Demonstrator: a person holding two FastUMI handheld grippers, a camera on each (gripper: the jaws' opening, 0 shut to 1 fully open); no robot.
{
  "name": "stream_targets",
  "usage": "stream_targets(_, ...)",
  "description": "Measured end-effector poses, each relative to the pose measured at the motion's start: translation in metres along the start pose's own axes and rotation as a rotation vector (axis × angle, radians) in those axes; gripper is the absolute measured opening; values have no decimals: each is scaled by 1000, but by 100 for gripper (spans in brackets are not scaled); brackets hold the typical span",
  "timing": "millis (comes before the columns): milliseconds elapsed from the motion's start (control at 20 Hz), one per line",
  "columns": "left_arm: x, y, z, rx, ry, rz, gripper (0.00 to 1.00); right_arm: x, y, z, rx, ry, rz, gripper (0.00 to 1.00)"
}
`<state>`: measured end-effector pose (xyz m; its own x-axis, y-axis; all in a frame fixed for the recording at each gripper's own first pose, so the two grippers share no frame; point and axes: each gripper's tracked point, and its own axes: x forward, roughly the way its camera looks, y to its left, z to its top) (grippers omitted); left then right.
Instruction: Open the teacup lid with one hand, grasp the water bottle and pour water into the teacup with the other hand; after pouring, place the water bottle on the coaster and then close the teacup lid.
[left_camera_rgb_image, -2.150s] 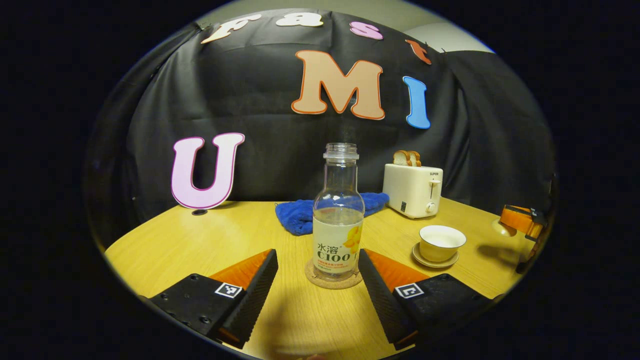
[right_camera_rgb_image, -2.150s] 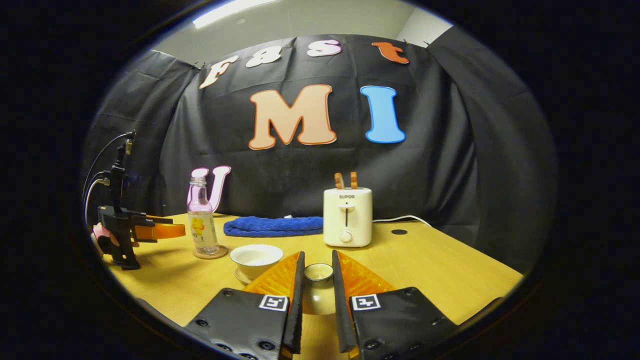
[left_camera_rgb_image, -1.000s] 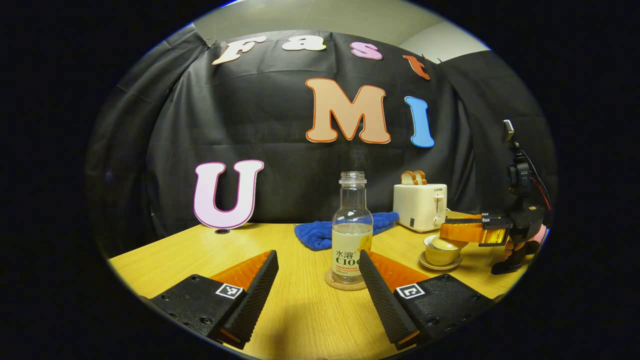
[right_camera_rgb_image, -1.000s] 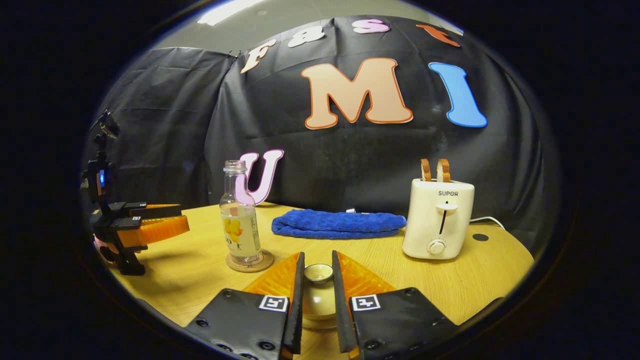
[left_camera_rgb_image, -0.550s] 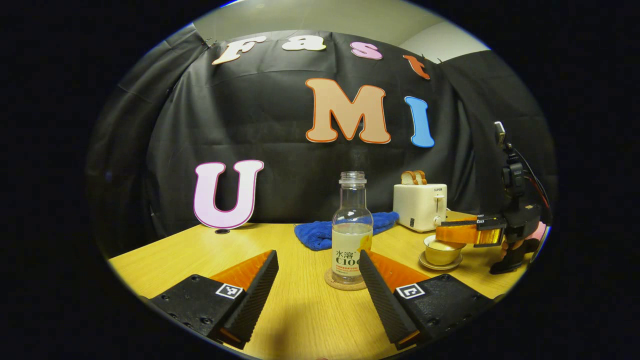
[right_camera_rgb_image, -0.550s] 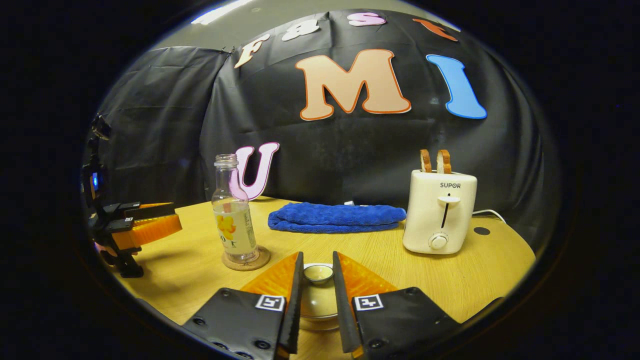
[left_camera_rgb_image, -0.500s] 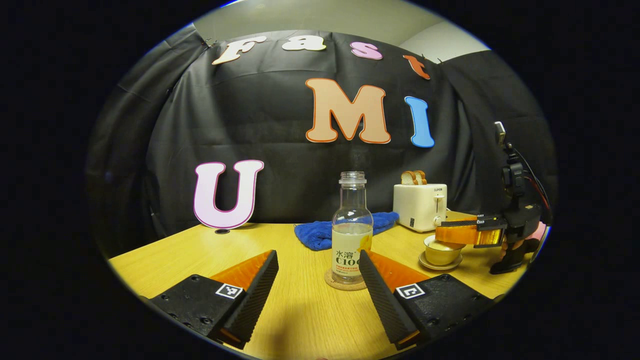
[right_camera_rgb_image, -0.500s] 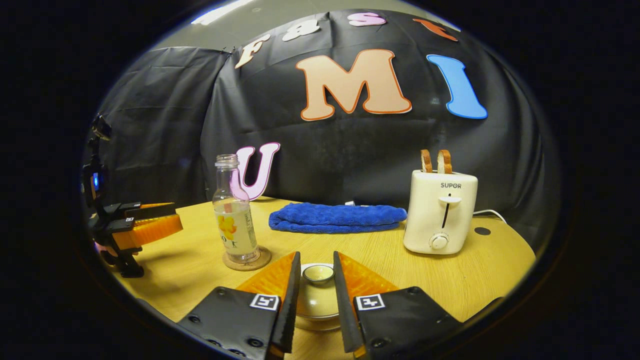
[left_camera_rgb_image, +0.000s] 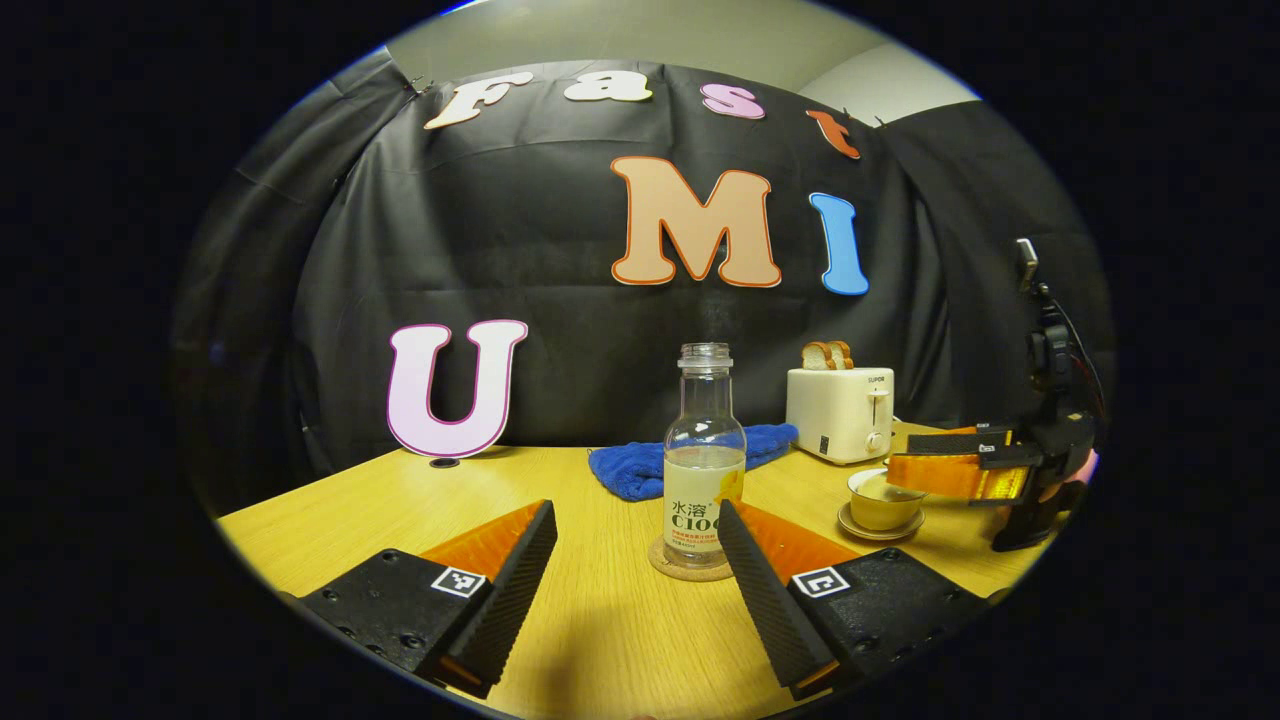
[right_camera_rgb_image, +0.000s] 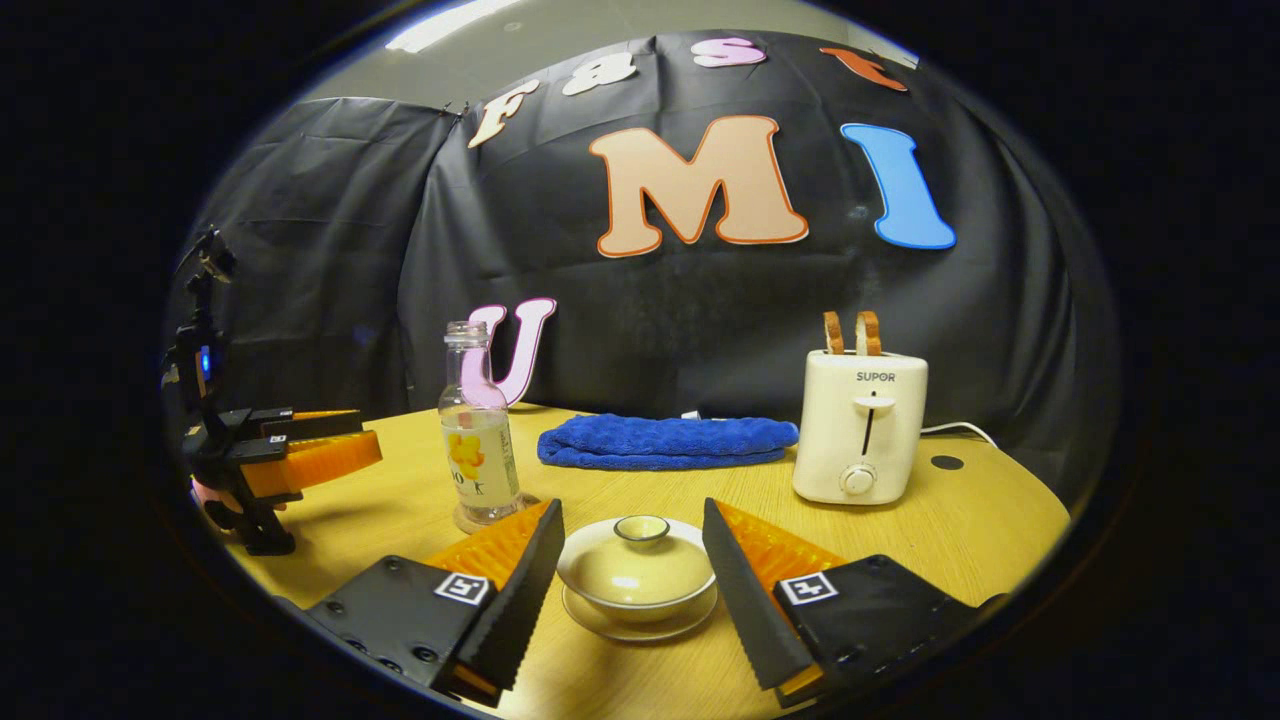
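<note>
The cream teacup (right_camera_rgb_image: 640, 590) stands on its saucer (right_camera_rgb_image: 640, 625) with the lid (right_camera_rgb_image: 640, 560) resting on it. My right gripper (right_camera_rgb_image: 632, 505) is open, one finger on each side of the cup, touching neither cup nor lid. The clear water bottle (left_camera_rgb_image: 704, 450), partly full, stands upright on the round cork coaster (left_camera_rgb_image: 688, 562). My left gripper (left_camera_rgb_image: 635, 507) is open just short of the bottle, not touching it. In the left gripper view the right gripper (left_camera_rgb_image: 950, 470) hovers by the teacup (left_camera_rgb_image: 875, 510). In the right gripper view the left gripper (right_camera_rgb_image: 320, 450) hangs left of the bottle (right_camera_rgb_image: 478, 450).
A cream toaster (right_camera_rgb_image: 860, 435) holding two bread slices stands at the back right. A folded blue towel (right_camera_rgb_image: 665, 440) lies behind the bottle and cup. All of it rests on the wooden table (left_camera_rgb_image: 600, 640), close to the black cloth wall.
My right gripper has opened and let go of the lid, which now rests on the teacup. The left gripper stays open and still near the bottle.
</note>
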<state>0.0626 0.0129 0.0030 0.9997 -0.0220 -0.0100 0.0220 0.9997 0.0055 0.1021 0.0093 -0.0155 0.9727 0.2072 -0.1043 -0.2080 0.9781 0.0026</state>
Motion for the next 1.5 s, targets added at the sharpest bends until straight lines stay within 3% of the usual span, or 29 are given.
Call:
stream_targets(100,0,0,0,0,0,0,94,-13,-3,6,5,-38,-21,95)
stream_targets(350,0,0,0,0,1,-1,95,-40,-16,11,7,-101,-98,92)
stream_targets(450,0,-1,0,0,-1,-6,95,-50,-24,13,7,-105,-144,99)
stream_targets(500,0,-1,1,0,-1,-6,95,-55,-28,12,7,-105,-167,92)
stream_targets(550,0,0,0,0,-2,-5,95,-61,-33,12,7,-108,-193,92)
stream_targets(850,-8,20,1,4,0,106,95,-94,-78,11,11,-119,-440,95)
stream_targets(1000,-9,28,0,6,3,154,95,-96,-77,11,10,-118,-452,92)
stream_targets(1200,-11,31,0,8,1,171,94,-100,-90,11,10,-121,-521,95)
stream_targets(1500,-13,42,0,8,3,229,94,-100,-91,11,10,-122,-528,92)
